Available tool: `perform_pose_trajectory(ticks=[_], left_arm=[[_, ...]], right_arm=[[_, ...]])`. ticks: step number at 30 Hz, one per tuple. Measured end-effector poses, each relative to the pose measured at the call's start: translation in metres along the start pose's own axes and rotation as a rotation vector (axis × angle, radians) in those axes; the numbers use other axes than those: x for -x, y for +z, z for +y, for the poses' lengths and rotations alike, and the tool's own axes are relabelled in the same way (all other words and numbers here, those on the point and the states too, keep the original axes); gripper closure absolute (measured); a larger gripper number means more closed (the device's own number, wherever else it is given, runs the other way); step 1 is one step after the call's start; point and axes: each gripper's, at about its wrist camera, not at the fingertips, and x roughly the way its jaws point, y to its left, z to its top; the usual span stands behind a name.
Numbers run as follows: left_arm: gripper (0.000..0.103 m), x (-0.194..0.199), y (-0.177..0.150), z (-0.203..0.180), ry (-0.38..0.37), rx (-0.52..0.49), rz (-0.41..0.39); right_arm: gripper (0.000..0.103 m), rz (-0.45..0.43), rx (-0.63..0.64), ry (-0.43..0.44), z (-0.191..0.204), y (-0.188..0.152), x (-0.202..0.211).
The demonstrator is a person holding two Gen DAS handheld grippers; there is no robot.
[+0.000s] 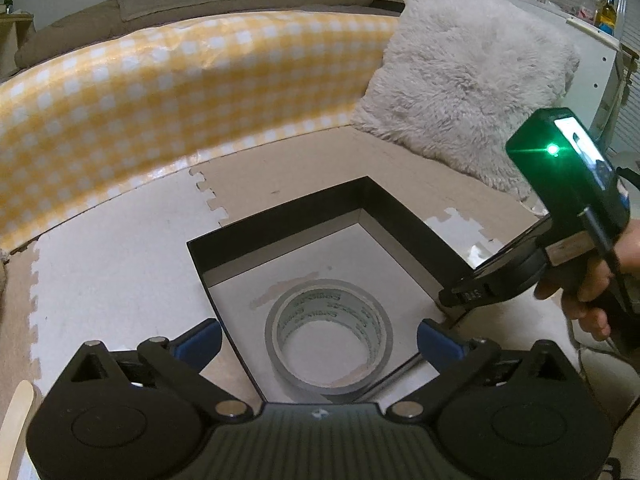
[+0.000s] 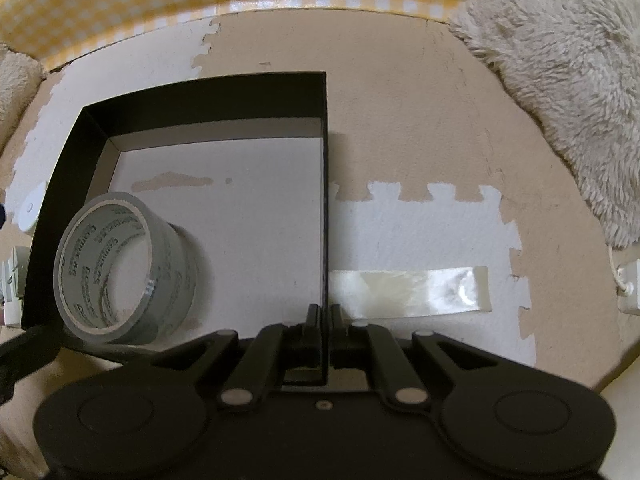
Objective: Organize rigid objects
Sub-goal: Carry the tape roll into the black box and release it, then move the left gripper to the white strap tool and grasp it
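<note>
A: Where is the roll of tape [image 2: 124, 268]?

B: It lies flat inside the black box [image 2: 208, 92], on the white bottom, close to the left wall and the near corner as the right wrist camera sees it (the print inside the core is too blurred to read).

A: And the box itself?

B: It stands on the puzzle-mat floor [image 2: 400, 120]. A strip of clear tape [image 2: 408, 290] is stuck to the mat just beside its right wall.

A: What do the grippers do?

B: The right gripper [image 2: 325, 320] has its fingers pressed together on the thin right wall of the box. The left gripper [image 1: 318, 338] hangs above the roll with its blue fingers [image 1: 200, 344] spread wide, touching nothing.

A: What is around?

B: A fluffy pillow [image 1: 460, 92] sits at the far right, and a yellow checked cloth [image 1: 160, 92] runs along the far edge.
</note>
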Motion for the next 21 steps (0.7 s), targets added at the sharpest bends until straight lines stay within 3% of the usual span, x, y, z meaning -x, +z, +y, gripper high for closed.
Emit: perform_pose_trajectory(ticks=[12,21], left_arm=[[0.000,0.023,-0.017,0.002,0.038,0.040,0.008],[0.000,0.054,-0.024,0.046,0.086,0.145,-0.034]], right_arm=[[0.099,-0.007,0.004,0.005,-0.001,-0.002,0.000],[0.099,0.012,-0.011,0.014,-0.003,-0.002,-0.002]])
